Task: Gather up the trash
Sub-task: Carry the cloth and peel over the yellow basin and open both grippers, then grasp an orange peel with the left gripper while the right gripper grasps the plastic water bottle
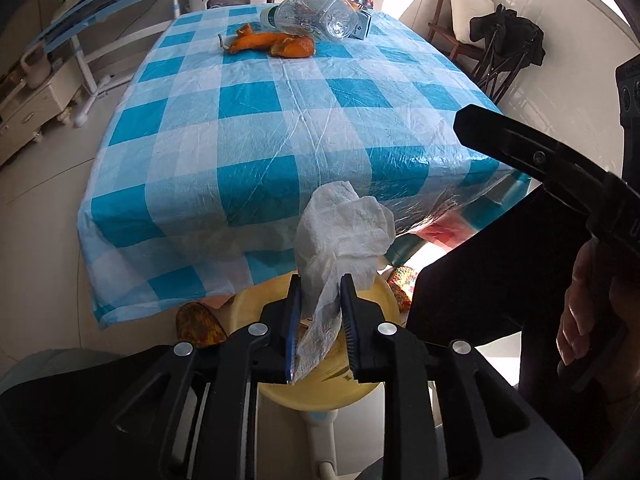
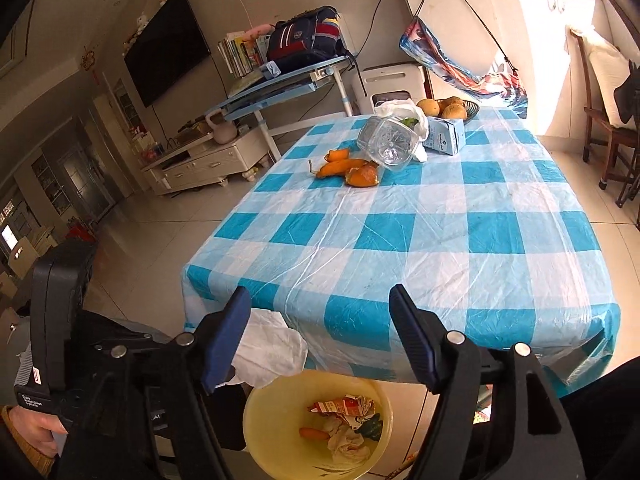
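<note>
A crumpled white tissue (image 1: 344,236) is clamped between the 2 fingers of the left gripper (image 1: 320,316), its bulk sticking out beyond the fingertips, directly above the yellow bin (image 1: 372,296), presumably so it can be dropped in. The right gripper (image 2: 320,336) is held with fingers wide apart and nothing between them. Far ahead of both fingertips, orange peels (image 2: 346,170), a plastic bottle (image 2: 386,142) and a carton (image 2: 446,134) are left on the checked table (image 2: 440,240). Nothing is seen blocking the drop.

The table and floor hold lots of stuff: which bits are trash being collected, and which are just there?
Job: tissue in the left hand-held gripper, yellow bin, orange peels, crushed bottle.
Just there: fruit bowl, backpack, TV.
</note>
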### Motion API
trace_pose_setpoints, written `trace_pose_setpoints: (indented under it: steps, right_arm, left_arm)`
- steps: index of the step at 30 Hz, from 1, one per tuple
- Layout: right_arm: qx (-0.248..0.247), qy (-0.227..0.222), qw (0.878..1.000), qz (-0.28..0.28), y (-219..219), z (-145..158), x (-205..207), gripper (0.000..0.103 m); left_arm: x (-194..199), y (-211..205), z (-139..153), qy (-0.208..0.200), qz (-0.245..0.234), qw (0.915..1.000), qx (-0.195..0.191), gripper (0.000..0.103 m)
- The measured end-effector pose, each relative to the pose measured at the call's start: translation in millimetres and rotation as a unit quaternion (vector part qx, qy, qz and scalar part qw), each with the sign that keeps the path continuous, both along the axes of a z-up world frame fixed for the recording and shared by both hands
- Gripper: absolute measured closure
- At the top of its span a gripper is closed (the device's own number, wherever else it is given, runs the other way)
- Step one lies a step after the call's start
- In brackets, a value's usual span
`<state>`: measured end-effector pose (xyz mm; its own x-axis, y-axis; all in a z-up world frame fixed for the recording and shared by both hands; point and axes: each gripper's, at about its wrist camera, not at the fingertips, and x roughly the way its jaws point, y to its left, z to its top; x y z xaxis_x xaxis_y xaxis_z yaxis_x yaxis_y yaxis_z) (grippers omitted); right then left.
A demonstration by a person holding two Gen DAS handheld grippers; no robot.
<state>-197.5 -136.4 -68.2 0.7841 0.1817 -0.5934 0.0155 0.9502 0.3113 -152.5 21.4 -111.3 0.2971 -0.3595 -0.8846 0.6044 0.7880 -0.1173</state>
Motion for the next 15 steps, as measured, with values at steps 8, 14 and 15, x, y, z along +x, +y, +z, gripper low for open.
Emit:
trace_pose_setpoints:
  steps: [8, 14, 15]
  right_arm:
    - [-0.003, -0.006, 1.000, -0.004, -1.3, 2.1, -4.9, 0.032]
    - [-0.005, -0.006, 1.000, -0.004, -2.0, 1.6, -5.2, 0.032]
    - [-0.005, -0.006, 1.000, -0.003, -1.8, 1.4, -4.9, 0.032]
  left_arm:
    - [-2.6, 3.2, 15.0, -0.049, 0.018, 0.9986, -0.003, 0.052]
    - [-5.4, 1.6, 22.6, -0.089, 0.023, 0.9957, 0.008, 0.049]
    - [-5.3, 1.5, 23.2, -0.093, 0.024, 0.9954, 0.009, 0.048]
